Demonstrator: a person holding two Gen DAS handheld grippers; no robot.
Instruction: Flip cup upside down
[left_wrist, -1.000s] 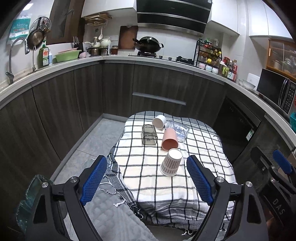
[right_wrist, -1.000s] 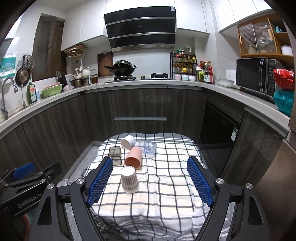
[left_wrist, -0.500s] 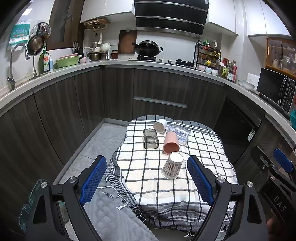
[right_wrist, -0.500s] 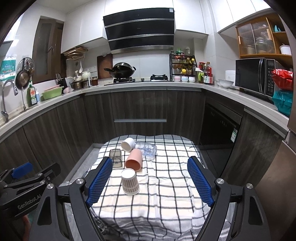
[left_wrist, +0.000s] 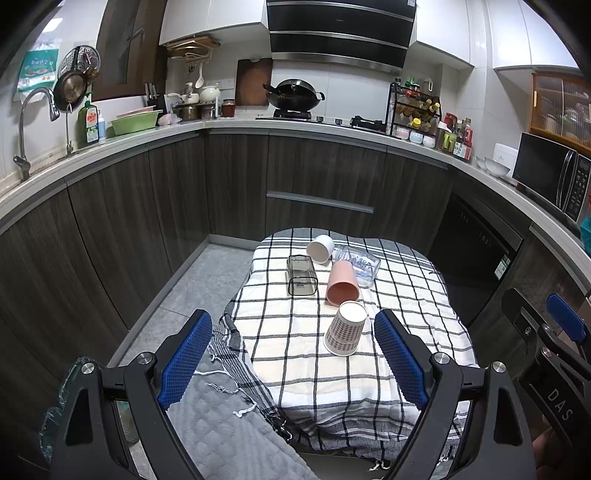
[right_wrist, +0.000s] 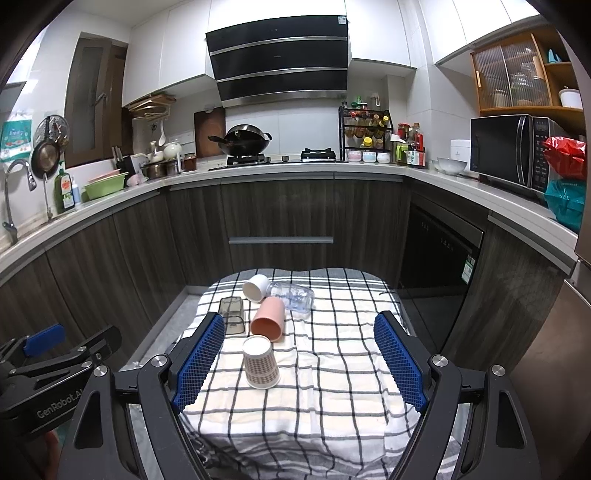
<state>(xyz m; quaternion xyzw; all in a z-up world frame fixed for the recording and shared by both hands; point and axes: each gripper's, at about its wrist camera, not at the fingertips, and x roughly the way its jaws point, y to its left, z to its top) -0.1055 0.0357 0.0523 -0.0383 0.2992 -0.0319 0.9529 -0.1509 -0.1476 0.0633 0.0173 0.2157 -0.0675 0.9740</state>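
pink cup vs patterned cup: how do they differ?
Pose: the pink cup lies on its side with its mouth toward the cameras; the patterned cup stands upside down, base up.
Look: the pink cup is plain; the patterned cup has a fine brown check.
Place: the patterned cup sits nearer the cameras.
Shared: both rest on the checked cloth, ungripped.

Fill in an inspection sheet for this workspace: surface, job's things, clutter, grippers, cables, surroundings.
Surface: small table under a checked cloth, rumpled at the near left edge.
Job's things: patterned paper cup upside down; pink cup, white cup and grey cup on their sides.
Clutter: clear bottle lying beside the white cup.
Grippers: left gripper and right gripper with jaws open, holding nothing.
Cables: nothing seen.
Surroundings: kitchen; wok, microwave, tap.
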